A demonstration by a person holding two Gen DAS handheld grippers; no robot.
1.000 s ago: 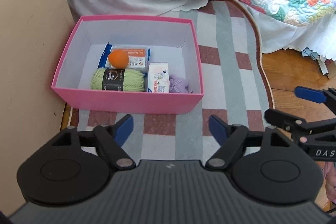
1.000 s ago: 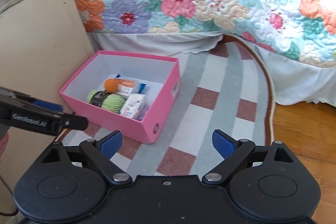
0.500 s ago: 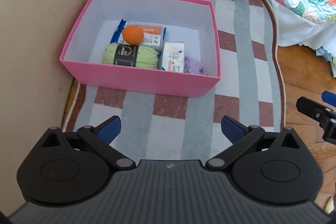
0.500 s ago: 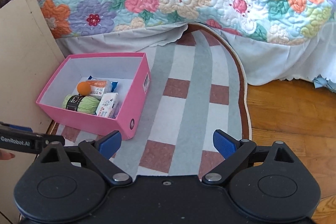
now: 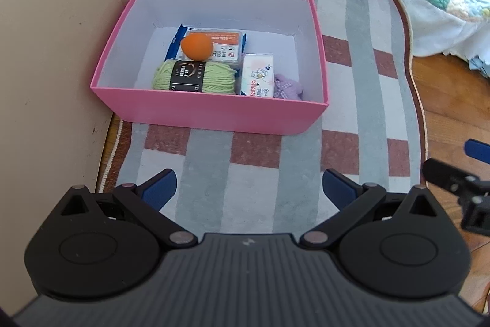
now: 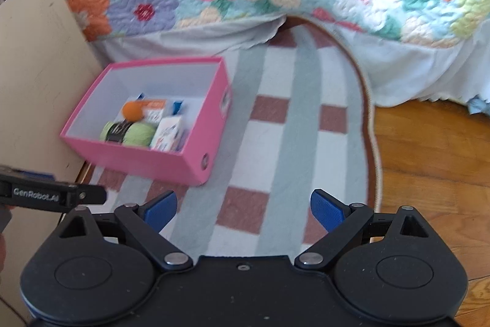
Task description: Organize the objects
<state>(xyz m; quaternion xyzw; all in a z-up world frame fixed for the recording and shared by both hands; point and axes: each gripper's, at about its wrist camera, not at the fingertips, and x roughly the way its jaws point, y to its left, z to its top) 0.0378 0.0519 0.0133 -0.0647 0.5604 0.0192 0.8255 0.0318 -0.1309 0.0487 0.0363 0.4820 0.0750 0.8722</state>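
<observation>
**Box packed, both grippers empty**

The pink box sits on the rug against the cabinet, holding a ball, yarn, two packets and a purple pouch. It lies straight ahead of the left gripper, long side facing it. The right gripper is farther off, the box ahead-left. Both have their fingers spread, holding nothing.

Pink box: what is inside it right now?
Inside the pink box lie a green yarn skein, an orange ball resting on a blue-edged packet, a white tissue pack and a lilac cloth item. The near wall hides their lower edges.
</observation>
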